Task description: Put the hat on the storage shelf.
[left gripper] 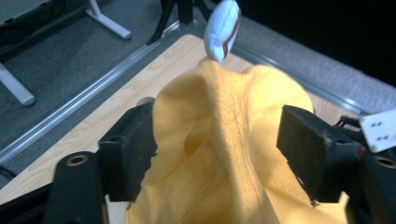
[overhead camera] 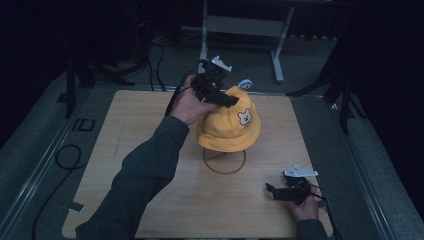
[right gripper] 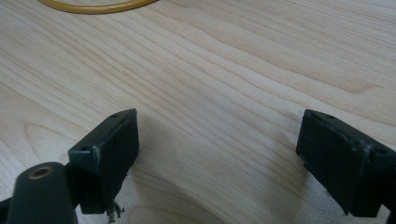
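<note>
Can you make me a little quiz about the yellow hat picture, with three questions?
1. True or false: the yellow hat sits up on a stand with a ring base, not flat on the wooden table.
2. What does the left hand-held gripper have between its jaws? A) the hat's top B) a cable C) nothing
3. Where is the right hand-held gripper, and is it holding anything?

Key
1. True.
2. A; the jaws stand wide on either side of the yellow cloth, not squeezing it.
3. Low at the table's near right part, jaws open with bare wood between them.
</note>
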`<move>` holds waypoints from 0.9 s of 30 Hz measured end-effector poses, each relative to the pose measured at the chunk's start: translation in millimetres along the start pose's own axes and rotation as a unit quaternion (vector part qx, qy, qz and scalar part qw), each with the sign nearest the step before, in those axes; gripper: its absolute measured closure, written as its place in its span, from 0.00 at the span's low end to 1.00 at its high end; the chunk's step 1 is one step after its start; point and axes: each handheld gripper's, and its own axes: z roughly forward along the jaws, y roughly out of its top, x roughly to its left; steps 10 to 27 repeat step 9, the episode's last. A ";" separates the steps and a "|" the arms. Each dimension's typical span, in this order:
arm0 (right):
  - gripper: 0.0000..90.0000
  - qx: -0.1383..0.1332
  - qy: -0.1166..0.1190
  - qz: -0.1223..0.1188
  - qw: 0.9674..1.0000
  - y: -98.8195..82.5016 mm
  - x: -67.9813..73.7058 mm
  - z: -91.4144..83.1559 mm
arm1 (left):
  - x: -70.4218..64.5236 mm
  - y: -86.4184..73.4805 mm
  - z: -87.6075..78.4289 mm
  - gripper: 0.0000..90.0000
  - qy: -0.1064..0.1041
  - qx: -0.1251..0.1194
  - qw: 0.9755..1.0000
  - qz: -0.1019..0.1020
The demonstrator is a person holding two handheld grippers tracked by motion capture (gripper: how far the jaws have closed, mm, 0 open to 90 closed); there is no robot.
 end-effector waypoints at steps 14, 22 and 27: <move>0.14 0.000 0.000 0.000 1.000 0.0 0.0 0.0 | 9.6 -7.6 -21.6 0.29 -0.018 -0.030 0.999 -0.016; 0.14 0.000 0.000 0.000 1.000 0.0 0.0 0.0 | 9.6 -7.6 -21.6 0.29 -0.018 -0.030 0.999 -0.016; 0.14 0.000 0.000 0.000 1.000 0.0 0.0 0.0 | 9.6 -7.6 -21.6 0.29 -0.018 -0.030 0.999 -0.016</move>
